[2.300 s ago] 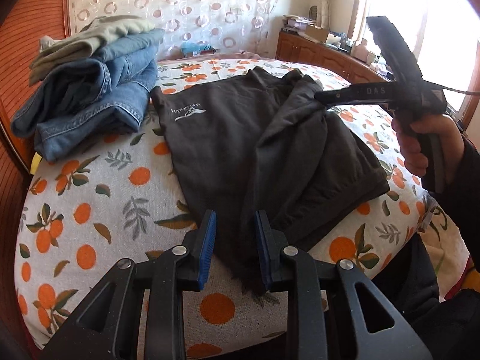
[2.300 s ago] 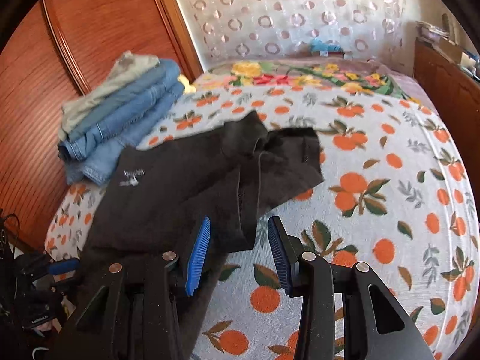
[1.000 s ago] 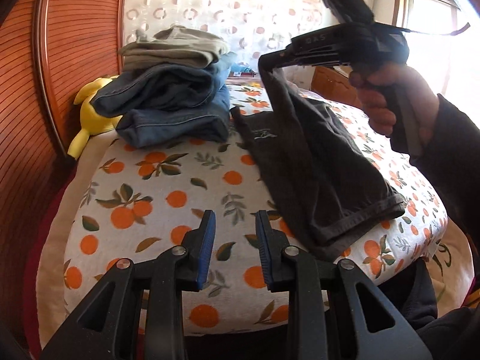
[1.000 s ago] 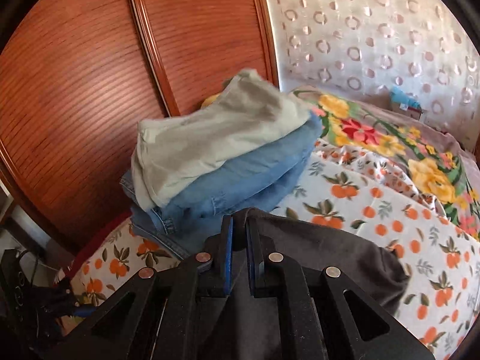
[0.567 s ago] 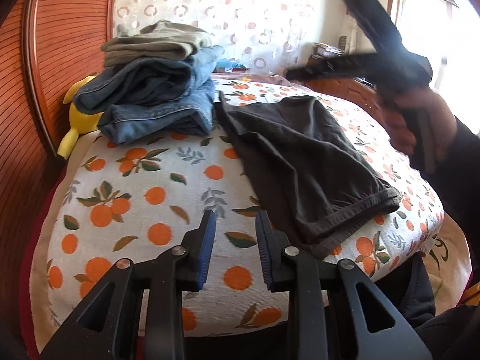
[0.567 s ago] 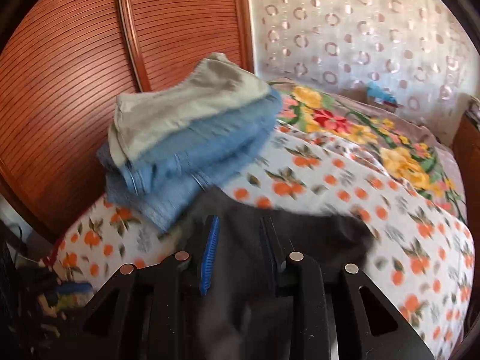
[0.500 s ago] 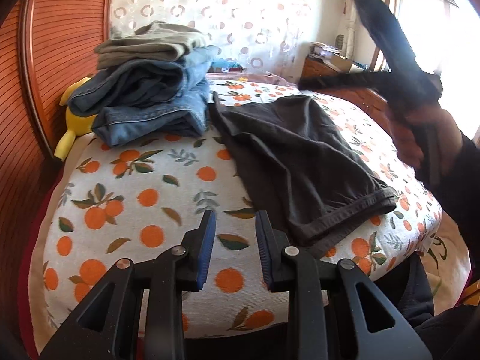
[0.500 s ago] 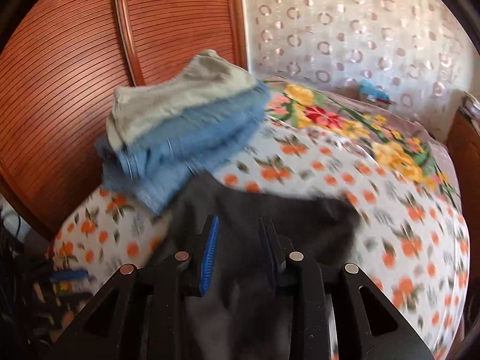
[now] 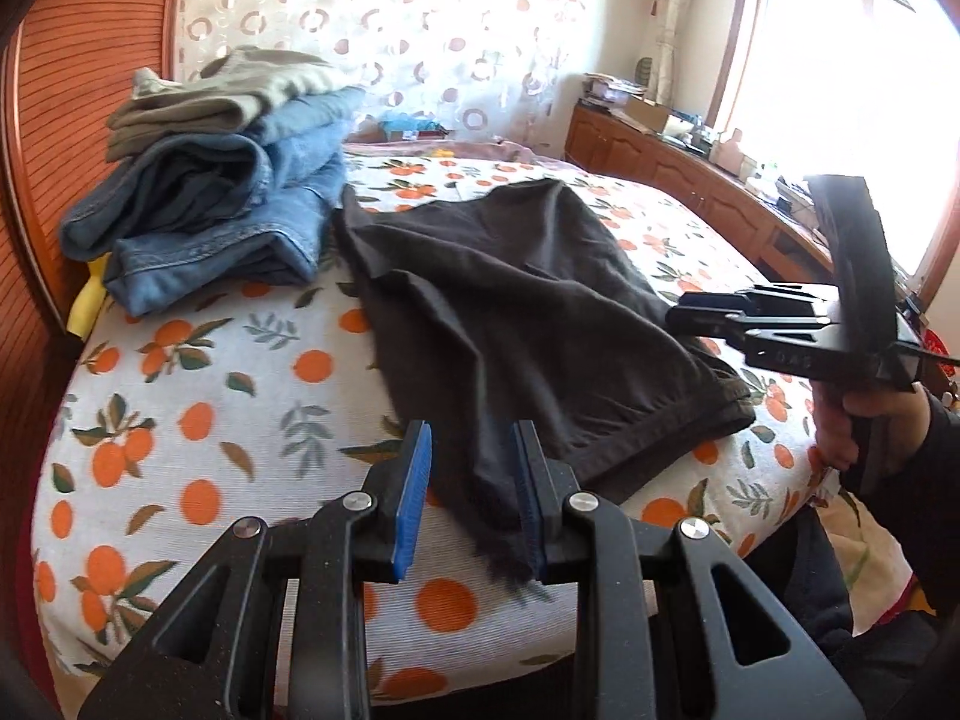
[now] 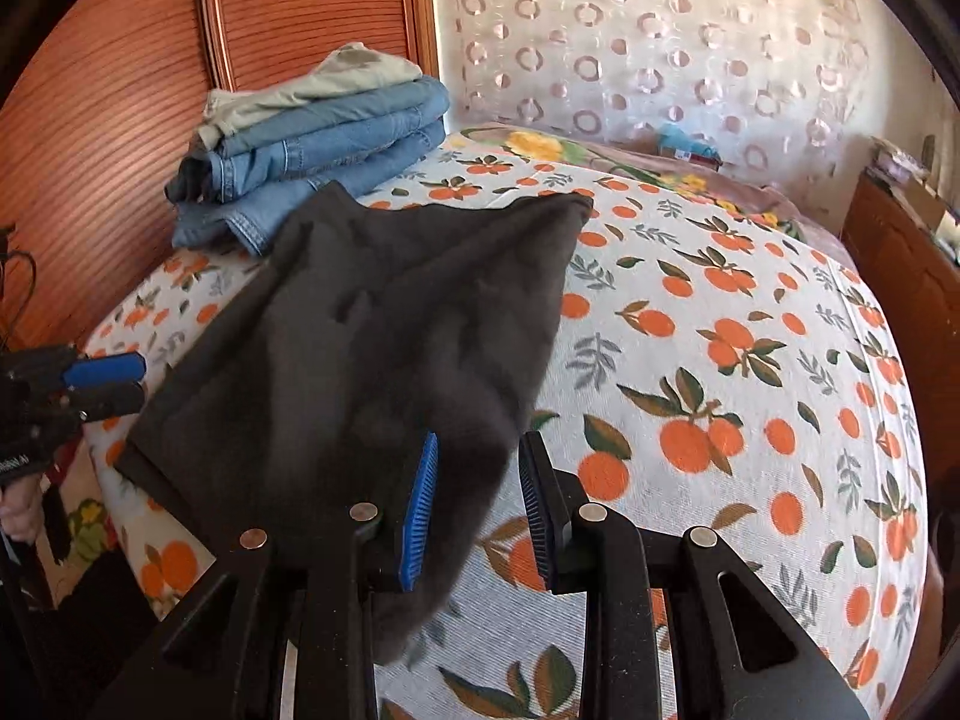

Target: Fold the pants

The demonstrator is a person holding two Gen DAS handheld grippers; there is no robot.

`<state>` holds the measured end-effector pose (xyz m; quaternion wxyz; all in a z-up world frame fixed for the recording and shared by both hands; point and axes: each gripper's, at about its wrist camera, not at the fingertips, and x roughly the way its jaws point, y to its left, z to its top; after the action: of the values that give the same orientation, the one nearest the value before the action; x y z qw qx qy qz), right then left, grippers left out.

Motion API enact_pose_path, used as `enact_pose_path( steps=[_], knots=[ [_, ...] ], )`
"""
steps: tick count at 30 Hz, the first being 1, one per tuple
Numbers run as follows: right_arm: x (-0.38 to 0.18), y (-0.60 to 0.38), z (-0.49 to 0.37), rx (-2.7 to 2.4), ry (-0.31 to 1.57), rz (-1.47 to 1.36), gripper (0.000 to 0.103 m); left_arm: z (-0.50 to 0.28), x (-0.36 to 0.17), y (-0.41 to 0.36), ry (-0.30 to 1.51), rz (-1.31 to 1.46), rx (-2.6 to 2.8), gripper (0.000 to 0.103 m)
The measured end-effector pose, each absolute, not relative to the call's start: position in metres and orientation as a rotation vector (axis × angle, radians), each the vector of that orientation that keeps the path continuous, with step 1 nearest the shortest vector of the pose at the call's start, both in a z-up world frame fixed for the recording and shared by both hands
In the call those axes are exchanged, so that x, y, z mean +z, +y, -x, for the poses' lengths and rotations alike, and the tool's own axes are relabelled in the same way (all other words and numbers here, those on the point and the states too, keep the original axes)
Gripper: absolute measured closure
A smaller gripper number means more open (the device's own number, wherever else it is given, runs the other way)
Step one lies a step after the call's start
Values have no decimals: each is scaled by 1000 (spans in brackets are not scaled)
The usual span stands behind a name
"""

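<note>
My right gripper (image 10: pixel 477 510) has just opened, releasing the dark pants (image 9: pixel 522 324), now folded flat on the orange-print bedspread (image 9: pixel 198 396) beside stacked jeans (image 10: pixel 324 144). My left gripper (image 9: pixel 471 498) hangs open; only its view shows the window (image 9: pixel 840 90).

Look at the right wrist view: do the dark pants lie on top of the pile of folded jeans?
No. The dark pants lie spread on the orange-print bedspread, in front of the folded jeans.

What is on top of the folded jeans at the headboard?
A folded pale grey-green garment lies on the jeans. How many pairs the stack holds is unclear. Something yellow shows at its base, mostly covered.
</note>
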<state>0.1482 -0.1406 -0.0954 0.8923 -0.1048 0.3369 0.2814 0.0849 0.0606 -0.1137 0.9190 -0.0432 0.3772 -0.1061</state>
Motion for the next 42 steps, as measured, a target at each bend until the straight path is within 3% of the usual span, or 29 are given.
enact_pose_path(
  steps=[15,16,17,24,30,37,42],
  knots=[
    [-106,-155,-158,629,710,163,73,-82,-130,45,824,46,-234,75],
    [-106,-154,-158,627,709,167,73,-81,-130,44,824,45,-233,76],
    [-106,-154,-158,625,708,168,73,-81,-130,43,824,47,-240,85],
    [-107,-154,-158,624,709,163,73,-71,-113,41,772,43,-241,94],
    [-107,-155,-158,624,710,158,73,-60,-97,47,758,78,-253,94],
    [-107,-156,-157,622,707,159,73,-59,-127,47,843,70,-233,94],
    [-101,-163,-148,597,687,161,73,-61,-124,48,848,57,-213,83]
  ],
)
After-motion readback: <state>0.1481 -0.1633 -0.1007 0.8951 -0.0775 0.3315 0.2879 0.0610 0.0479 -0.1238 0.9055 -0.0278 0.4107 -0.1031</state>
